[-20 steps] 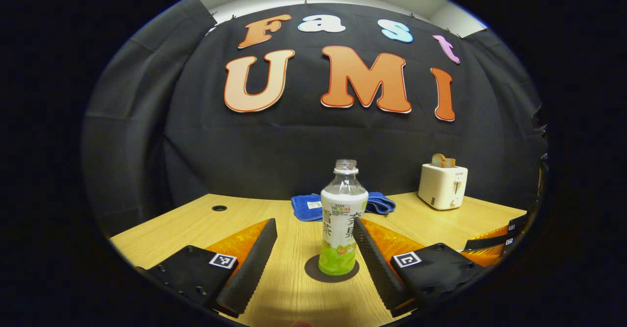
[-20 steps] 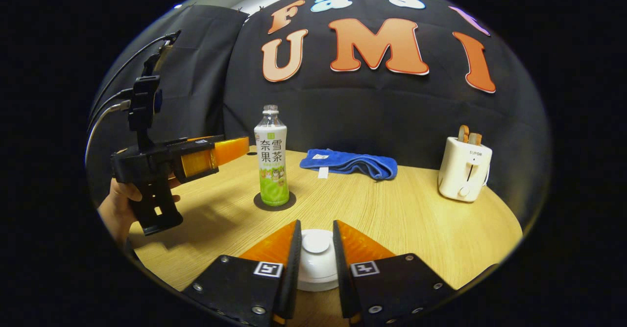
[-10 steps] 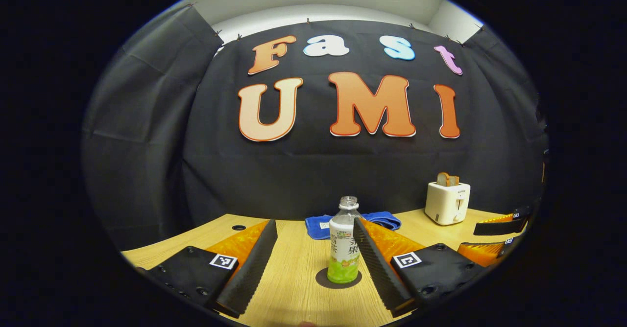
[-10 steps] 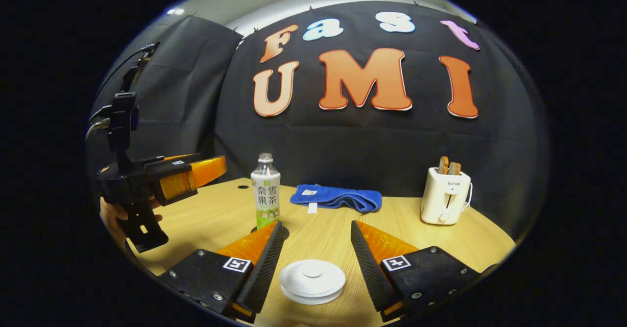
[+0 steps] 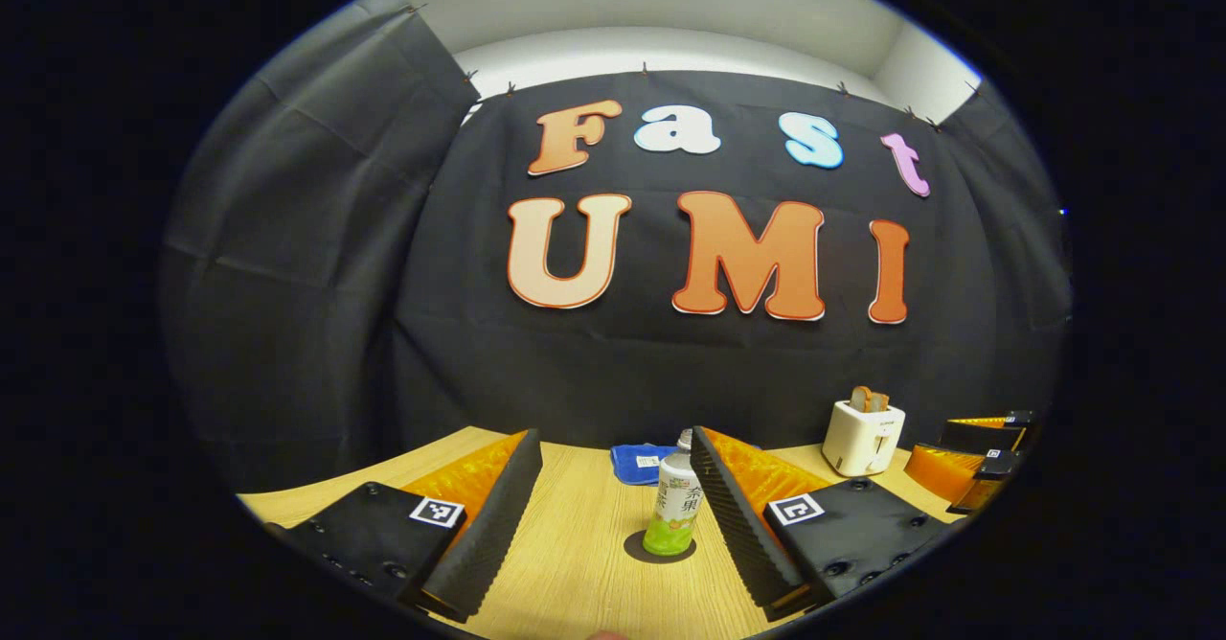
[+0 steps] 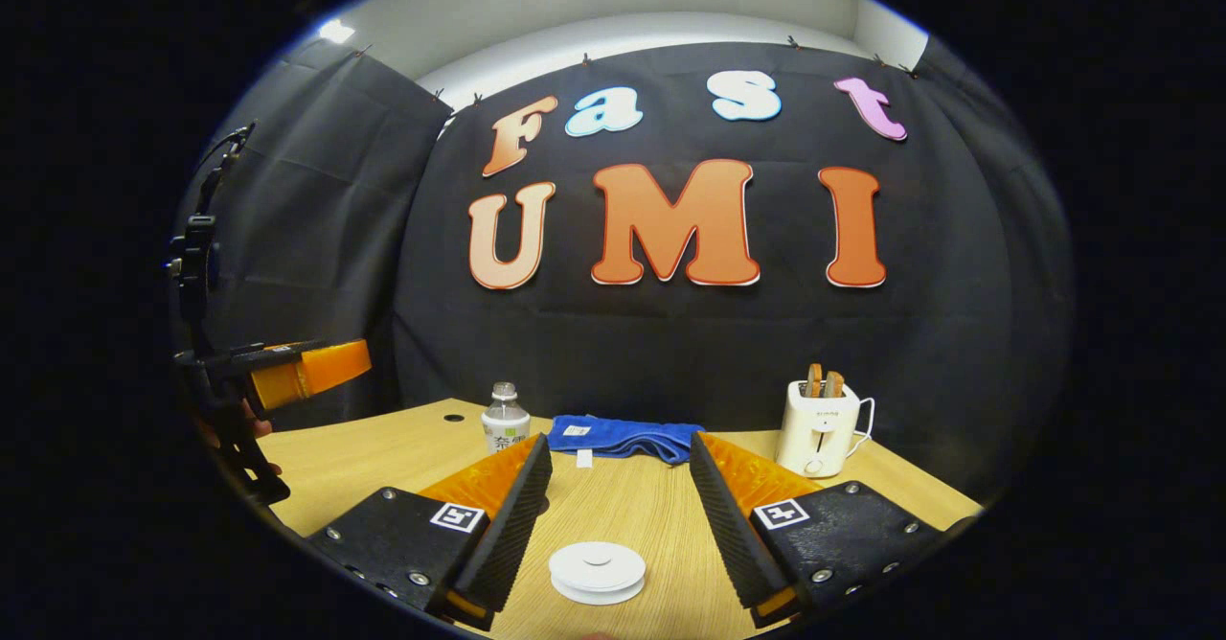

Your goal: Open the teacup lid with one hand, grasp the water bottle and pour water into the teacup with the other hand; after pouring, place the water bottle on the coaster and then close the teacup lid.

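**Both claws released, lid and bottle set down**

In the right gripper view the right gripper [image 6: 613, 511] is hanging spread wide and grasping nothing, with the teacup lid [image 6: 597, 570] sitting flat at the bottom centre of the frame, straight ahead between its fingers and untouched. The teacup itself is hidden under the lid. In the left gripper view the left gripper [image 5: 613, 506] is likewise gaping and empty; the water bottle [image 5: 674, 508] is standing upright on the dark coaster [image 5: 659, 547] at lower centre, its long axis vertical, just right of that claw's midline. The right hand is the nearer one to the lid, the left to the bottle. By this lie, the task looks finished.

Counting: one bottle, one coaster, one lid, two grippers.
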Available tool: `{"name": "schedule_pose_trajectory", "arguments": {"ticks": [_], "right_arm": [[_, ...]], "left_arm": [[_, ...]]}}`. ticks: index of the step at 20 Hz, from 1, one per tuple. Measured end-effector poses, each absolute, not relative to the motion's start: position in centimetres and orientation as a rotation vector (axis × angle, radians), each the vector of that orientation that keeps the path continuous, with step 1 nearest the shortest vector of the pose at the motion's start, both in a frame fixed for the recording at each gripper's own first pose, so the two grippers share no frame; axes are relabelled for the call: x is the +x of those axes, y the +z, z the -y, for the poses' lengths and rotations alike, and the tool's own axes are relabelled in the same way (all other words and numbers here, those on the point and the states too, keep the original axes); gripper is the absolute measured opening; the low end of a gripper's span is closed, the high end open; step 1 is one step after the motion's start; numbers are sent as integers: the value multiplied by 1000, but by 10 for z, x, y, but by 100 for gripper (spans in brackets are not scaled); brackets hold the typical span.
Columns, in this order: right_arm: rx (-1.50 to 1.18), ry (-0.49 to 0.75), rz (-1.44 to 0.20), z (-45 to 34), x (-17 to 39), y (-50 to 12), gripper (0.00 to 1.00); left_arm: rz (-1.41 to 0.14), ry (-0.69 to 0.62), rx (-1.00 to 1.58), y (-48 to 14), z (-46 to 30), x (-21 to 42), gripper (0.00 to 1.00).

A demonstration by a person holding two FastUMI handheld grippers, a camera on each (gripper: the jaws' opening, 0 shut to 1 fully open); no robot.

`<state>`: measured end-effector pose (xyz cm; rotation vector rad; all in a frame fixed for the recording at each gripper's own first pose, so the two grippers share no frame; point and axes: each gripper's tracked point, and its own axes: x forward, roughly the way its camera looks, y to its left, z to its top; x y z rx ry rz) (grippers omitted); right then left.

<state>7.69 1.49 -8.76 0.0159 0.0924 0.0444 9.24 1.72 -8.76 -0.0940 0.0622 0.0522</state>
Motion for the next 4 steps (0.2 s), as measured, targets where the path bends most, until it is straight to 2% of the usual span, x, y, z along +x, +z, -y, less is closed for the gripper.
{"name": "schedule_pose_trajectory", "arguments": {"ticks": [1, 4], "right_arm": [[14, 31, -86, -13, 73, -83, 87], [32, 9, -74, -10, 55, -68, 87]], "left_arm": [[-66, 61, -107, -82, -21, 86, 97], [-41, 70, -91, -60, -27, 68, 98]]}}
